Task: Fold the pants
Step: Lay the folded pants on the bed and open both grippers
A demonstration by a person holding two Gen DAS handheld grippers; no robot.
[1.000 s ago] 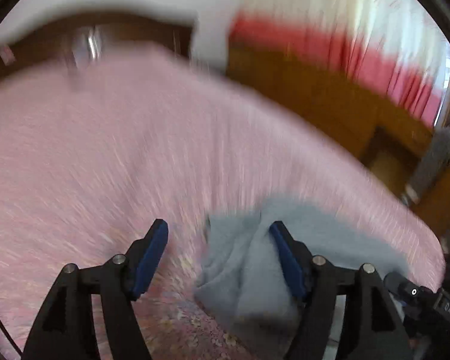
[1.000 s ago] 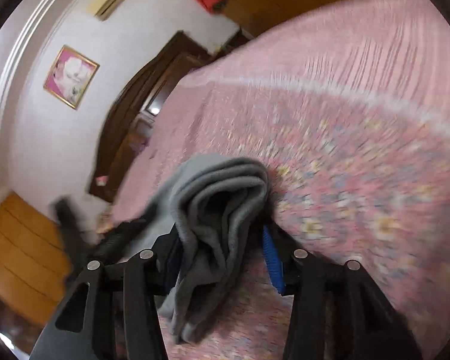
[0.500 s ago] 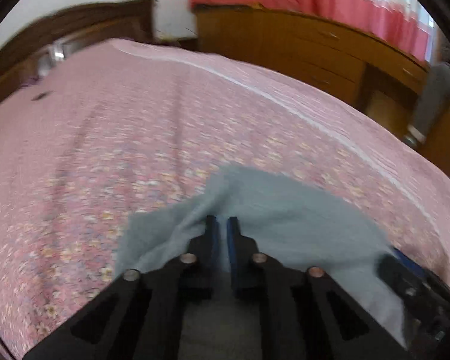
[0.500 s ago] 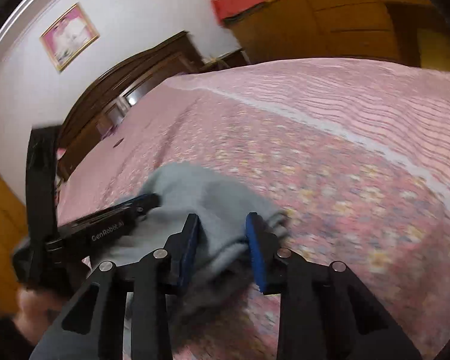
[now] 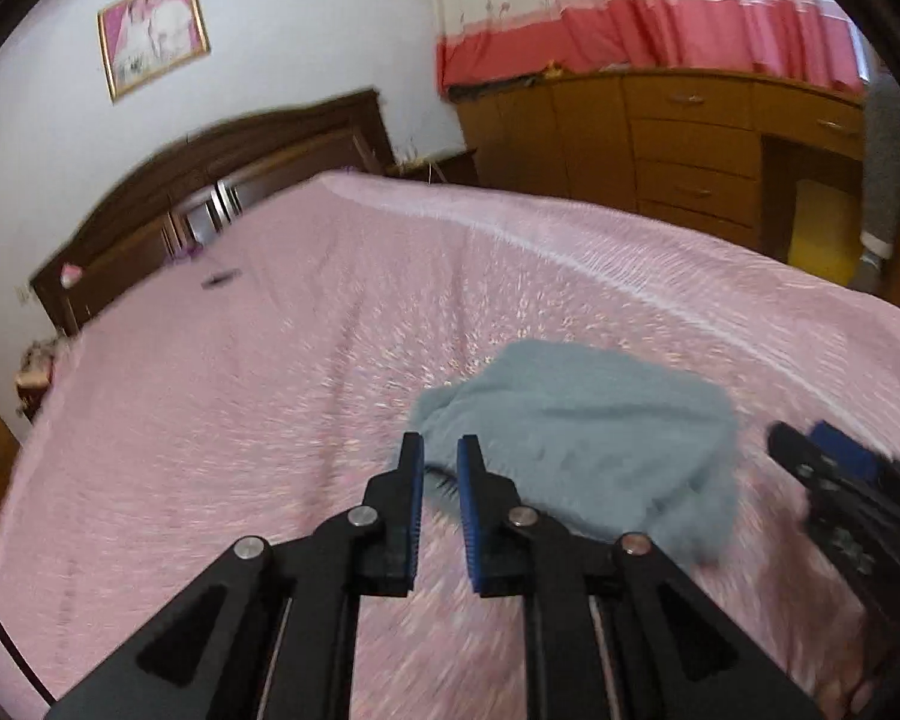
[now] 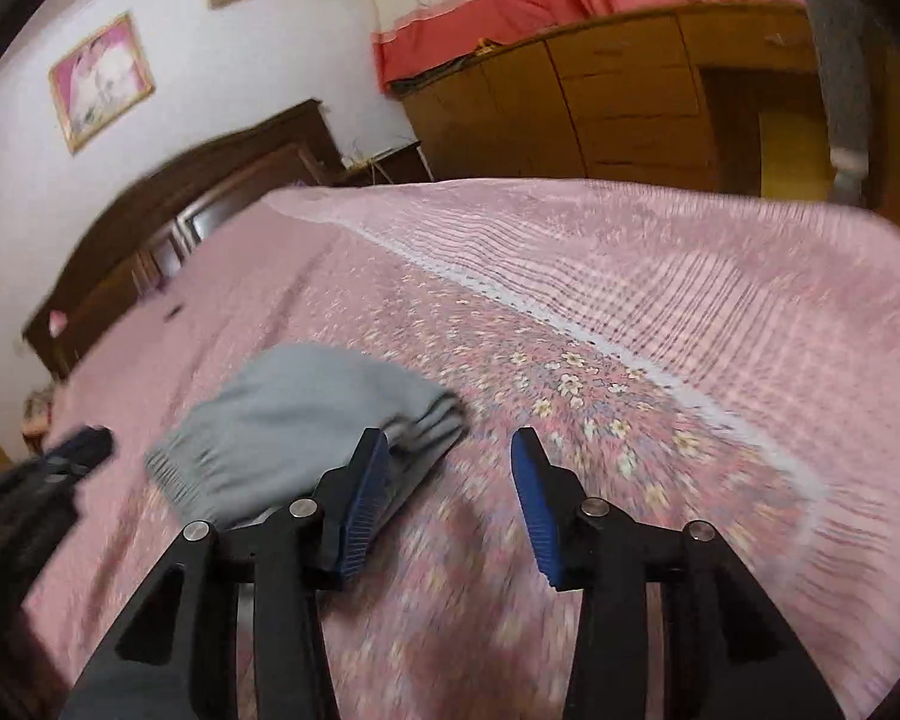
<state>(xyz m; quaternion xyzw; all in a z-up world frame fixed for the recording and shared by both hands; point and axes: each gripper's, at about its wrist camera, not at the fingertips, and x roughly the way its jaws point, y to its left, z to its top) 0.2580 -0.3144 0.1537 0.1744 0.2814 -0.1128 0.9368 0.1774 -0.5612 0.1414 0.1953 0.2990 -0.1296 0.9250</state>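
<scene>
Both grippers have let go of the grey pants [image 5: 582,456] and pulled back from them since half a second earlier, when the left gripper's pads were pinched on the cloth and the right gripper's pads bracketed its folded edge. The pants now lie as a folded bundle on the pink floral bedspread [image 5: 270,390], near the foot of the bed, free of both tools.

The left gripper [image 5: 438,468] hovers above the bedspread at the pants' near left corner, its blue pads a narrow gap apart and opening, with nothing between them. In its view the right gripper [image 5: 834,474] shows blurred at the right edge, just beside the bundle.

In the right wrist view the right gripper [image 6: 450,462] is spread and widening, with only bedspread visible between the pads; its left finger [image 6: 363,492] stands in front of the pants' [image 6: 294,420] near right corner, where the stacked layers show, and whether it touches them cannot be told. The elastic waistband [image 6: 168,468] faces the near left. The left gripper [image 6: 72,450] appears as a dark blur at the left edge.

Beyond, a dark wooden headboard [image 5: 210,180] stands at the far end of the bed, a framed picture [image 5: 153,30] hangs on the white wall, and a red-and-white curtain [image 5: 630,12] falls behind a wooden dresser [image 5: 660,132] on the right.
</scene>
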